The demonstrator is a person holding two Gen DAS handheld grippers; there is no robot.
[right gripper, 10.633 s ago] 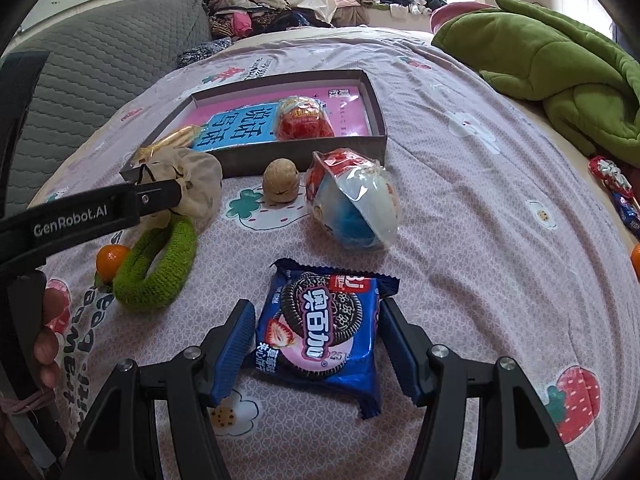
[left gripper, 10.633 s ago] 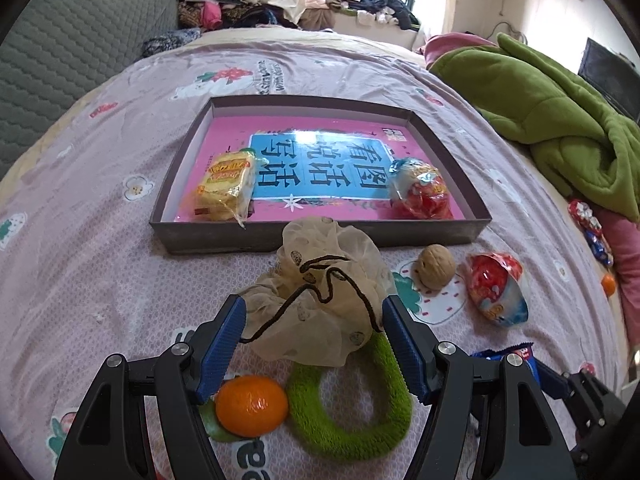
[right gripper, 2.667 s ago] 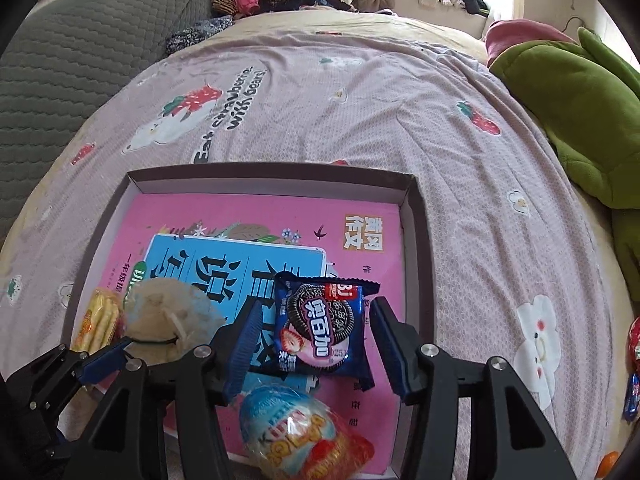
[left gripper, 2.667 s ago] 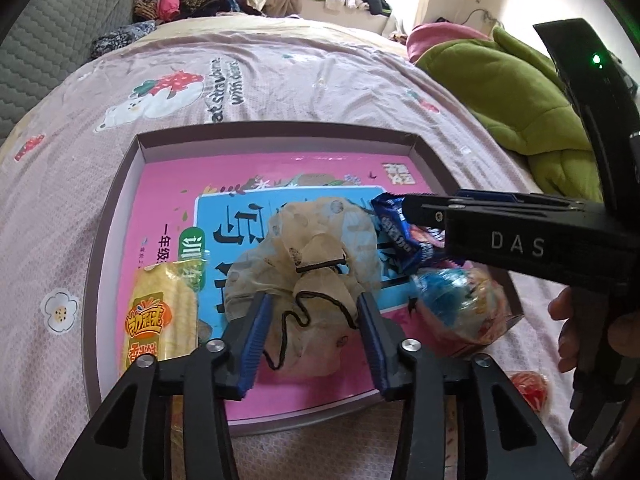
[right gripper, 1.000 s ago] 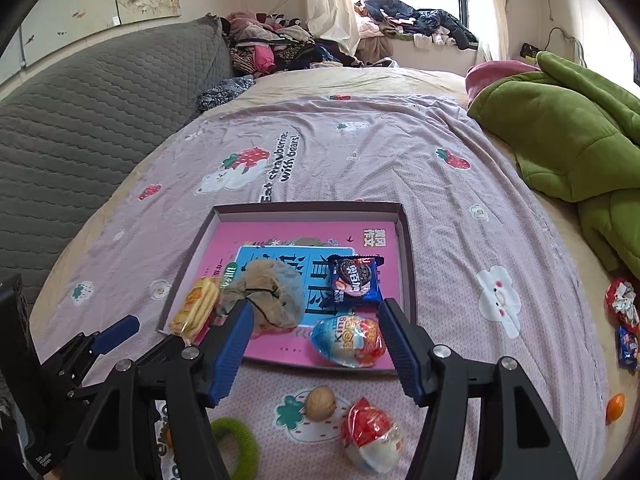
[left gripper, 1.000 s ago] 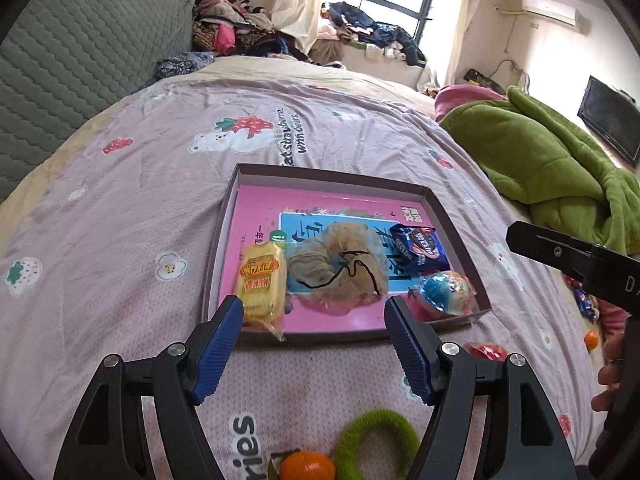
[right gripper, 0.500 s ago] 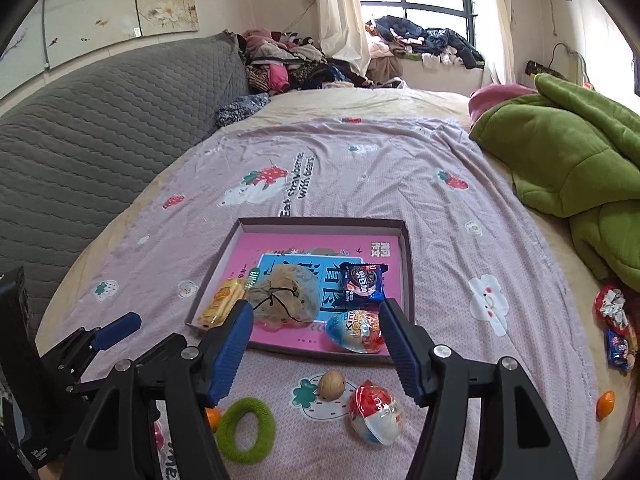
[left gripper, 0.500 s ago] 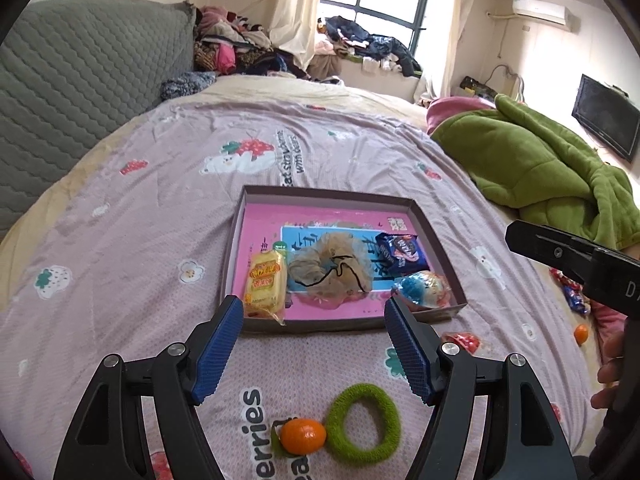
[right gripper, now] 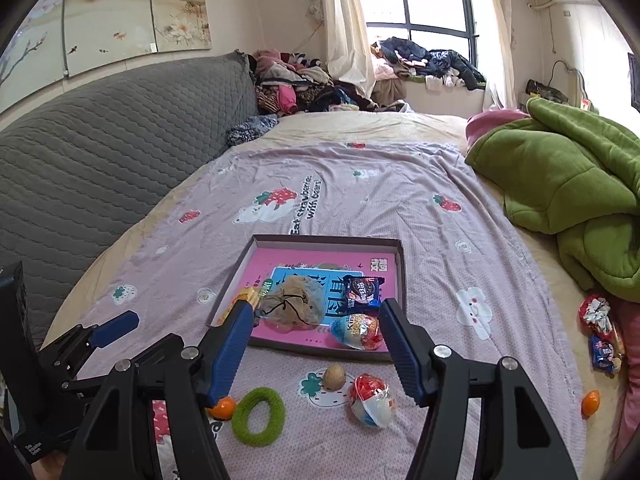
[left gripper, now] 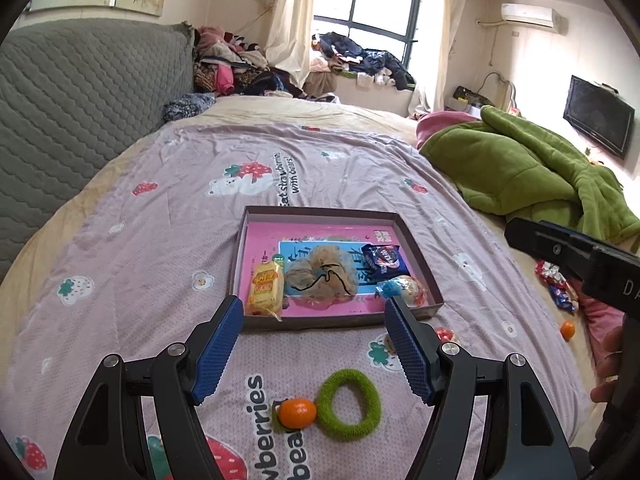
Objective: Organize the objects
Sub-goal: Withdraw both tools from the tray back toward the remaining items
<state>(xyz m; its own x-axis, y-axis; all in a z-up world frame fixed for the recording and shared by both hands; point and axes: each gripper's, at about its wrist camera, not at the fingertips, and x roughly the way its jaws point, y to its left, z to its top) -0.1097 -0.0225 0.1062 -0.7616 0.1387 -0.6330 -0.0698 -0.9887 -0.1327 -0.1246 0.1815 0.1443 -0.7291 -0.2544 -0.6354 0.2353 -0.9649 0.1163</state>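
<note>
Left gripper (left gripper: 314, 346) and right gripper (right gripper: 316, 346) are hovering spread, empty, pulled farther back than before. Beige drawstring pouch (left gripper: 322, 276) and blue cookie packet (right gripper: 362, 290) are lying in the box (left gripper: 340, 322), released.

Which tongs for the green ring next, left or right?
Left, probably. The green ring lies just ahead of the open left tongs, beside the orange. For the right tongs, also open, it sits off to their left side.
</note>
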